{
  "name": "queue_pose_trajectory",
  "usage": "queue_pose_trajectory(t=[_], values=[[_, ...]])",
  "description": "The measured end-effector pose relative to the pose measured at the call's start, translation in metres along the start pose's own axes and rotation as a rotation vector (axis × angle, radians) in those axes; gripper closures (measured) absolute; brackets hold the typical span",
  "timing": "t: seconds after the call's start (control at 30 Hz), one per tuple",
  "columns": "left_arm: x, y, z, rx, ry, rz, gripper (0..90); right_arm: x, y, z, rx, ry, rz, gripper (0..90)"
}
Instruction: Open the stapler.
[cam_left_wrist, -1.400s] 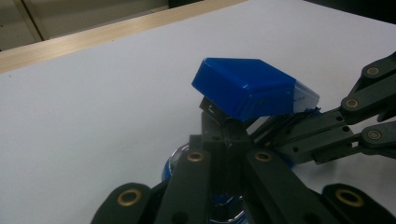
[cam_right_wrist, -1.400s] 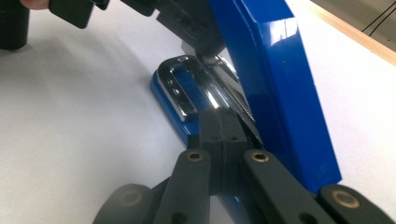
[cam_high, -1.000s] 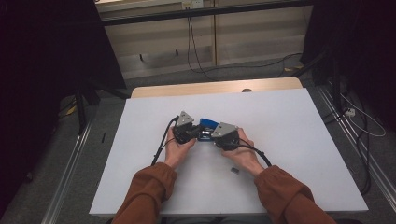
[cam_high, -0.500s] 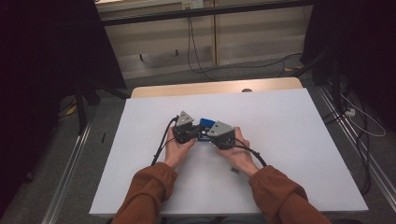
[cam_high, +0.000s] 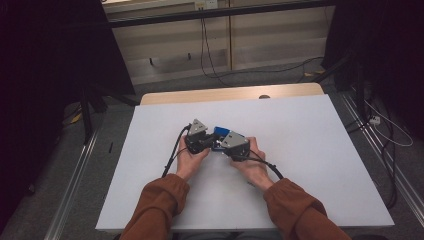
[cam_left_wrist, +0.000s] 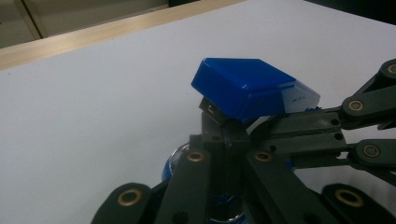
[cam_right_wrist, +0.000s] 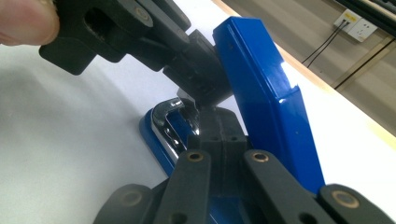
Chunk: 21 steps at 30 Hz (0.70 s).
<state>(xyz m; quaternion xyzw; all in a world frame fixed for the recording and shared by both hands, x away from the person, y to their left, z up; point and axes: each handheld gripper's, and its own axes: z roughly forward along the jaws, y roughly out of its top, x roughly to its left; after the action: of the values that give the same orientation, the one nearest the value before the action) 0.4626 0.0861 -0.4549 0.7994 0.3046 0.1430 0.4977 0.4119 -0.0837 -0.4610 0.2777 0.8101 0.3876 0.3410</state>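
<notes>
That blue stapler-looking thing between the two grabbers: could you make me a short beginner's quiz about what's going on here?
1. True or false: the blue stapler has its top cover swung up, away from its base.
2. What lies under the stapler? A) a white table B) a green mat C) a wooden tray
3. Fill in: the left gripper and right gripper meet at the stapler near the table's ____.

Key: 1 true; 2 A; 3 middle.
</notes>
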Motion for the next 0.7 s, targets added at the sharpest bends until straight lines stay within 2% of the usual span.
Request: queue_pose_trajectory(t=[0.1, 0.13, 0.2, 0.7], values=[[0.0004, -0.0002, 0.0002, -0.001, 0.0, -0.001, 90.0, 0.0013, 0.0002, -0.0001, -0.008, -0.014, -0.004, 90.0], [0.0004, -0.0003, 0.0004, -0.002, 0.0, -0.003, 90.0, 0.0018, 0.0017, -0.0018, -0.021, -0.04, -0.01, 90.0], [0.0004, -0.0003, 0.0005, -0.003, 0.001, -0.003, 90.0, 0.001, 0.0023, -0.0021, -0.016, -0.036, -0.012, 90.0], [-0.0003, 0.0006, 0.0015, 0.0, 0.011, 0.004, 90.0, 0.0005, 0.0038, -0.0057, -0.036, -0.103, -0.026, 90.0]])
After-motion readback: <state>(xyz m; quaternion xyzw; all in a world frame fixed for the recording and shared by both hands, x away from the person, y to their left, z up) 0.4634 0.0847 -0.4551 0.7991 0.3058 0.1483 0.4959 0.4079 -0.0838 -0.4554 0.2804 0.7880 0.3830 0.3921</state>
